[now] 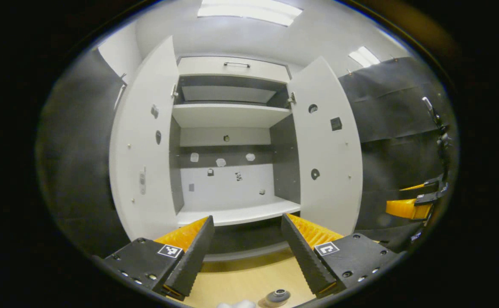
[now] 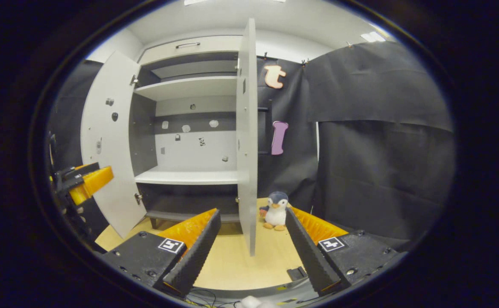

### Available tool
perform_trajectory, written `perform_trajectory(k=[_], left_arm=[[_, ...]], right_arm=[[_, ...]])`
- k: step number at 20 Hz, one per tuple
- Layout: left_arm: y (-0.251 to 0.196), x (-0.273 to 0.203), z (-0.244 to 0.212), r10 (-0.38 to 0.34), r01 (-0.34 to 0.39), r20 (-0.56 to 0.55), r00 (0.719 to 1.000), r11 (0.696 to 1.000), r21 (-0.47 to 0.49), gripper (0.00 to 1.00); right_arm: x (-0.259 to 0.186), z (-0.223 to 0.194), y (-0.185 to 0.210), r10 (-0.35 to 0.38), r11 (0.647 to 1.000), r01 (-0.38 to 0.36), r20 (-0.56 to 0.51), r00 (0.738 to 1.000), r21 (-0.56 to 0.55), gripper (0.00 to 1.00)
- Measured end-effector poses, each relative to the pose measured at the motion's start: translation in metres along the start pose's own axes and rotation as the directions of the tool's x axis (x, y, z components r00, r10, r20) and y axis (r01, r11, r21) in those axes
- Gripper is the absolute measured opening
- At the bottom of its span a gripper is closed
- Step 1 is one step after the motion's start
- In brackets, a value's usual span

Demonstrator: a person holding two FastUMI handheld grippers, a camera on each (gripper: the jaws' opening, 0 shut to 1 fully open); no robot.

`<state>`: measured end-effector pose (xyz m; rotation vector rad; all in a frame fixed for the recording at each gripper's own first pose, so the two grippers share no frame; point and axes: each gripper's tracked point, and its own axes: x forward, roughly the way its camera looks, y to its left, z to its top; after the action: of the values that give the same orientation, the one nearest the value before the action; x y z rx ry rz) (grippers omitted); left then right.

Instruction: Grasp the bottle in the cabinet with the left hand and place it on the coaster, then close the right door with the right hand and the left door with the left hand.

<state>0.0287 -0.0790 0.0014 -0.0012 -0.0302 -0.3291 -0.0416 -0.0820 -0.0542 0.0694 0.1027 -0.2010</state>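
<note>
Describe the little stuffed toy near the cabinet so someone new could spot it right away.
Find the white cabinet with both doors open. Just past the edge of its right door, on the wooden table against the black cloth wall, stands a small plush penguin. It is the one soft, grey-and-white thing with orange feet.

— What's around me here?

— Black cloth (image 2: 382,141) hangs as the booth's wall to the side and behind, under a pale grey ceiling (image 1: 249,36) with bright light panels (image 1: 249,10). A second light (image 1: 364,55) glows farther off.

— And below me?

— A light wooden table (image 2: 236,261) runs out ahead of me. A small plush penguin (image 2: 276,210) stands on it, upright, close against the cloth.

— Anything else up high?

— A white drawer front with a metal handle (image 1: 237,64).
</note>
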Motion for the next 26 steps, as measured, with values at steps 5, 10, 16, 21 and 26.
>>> perform_trajectory(k=[5,10,16,21,26], left_arm=[[0.031,-0.020,-0.013,0.121,-0.119,-0.091,0.988,0.992,0.030,0.96],[0.024,-0.021,-0.016,0.209,-0.206,-0.131,0.969,0.978,0.032,0.98],[-0.007,-0.009,-0.004,0.293,-0.297,-0.134,0.947,0.955,-0.009,0.96],[-0.021,-0.007,0.002,0.369,-0.370,-0.129,0.921,0.929,0.015,0.96],[-0.032,-0.016,0.001,0.408,-0.410,-0.135,0.903,0.912,0.013,0.96]], right_arm=[[0.028,0.013,-0.054,-0.057,0.998,0.057,0.011,0.998,0.014,0.96],[0.081,0.050,-0.112,-0.063,0.997,0.062,0.034,0.997,0.040,0.99],[0.159,0.091,-0.126,0.086,0.995,-0.088,0.054,0.995,0.037,0.97],[0.193,0.113,-0.105,0.250,0.968,-0.251,0.050,0.967,0.013,0.99],[0.198,0.122,-0.067,0.397,0.918,-0.396,0.035,0.917,-0.014,0.99]])
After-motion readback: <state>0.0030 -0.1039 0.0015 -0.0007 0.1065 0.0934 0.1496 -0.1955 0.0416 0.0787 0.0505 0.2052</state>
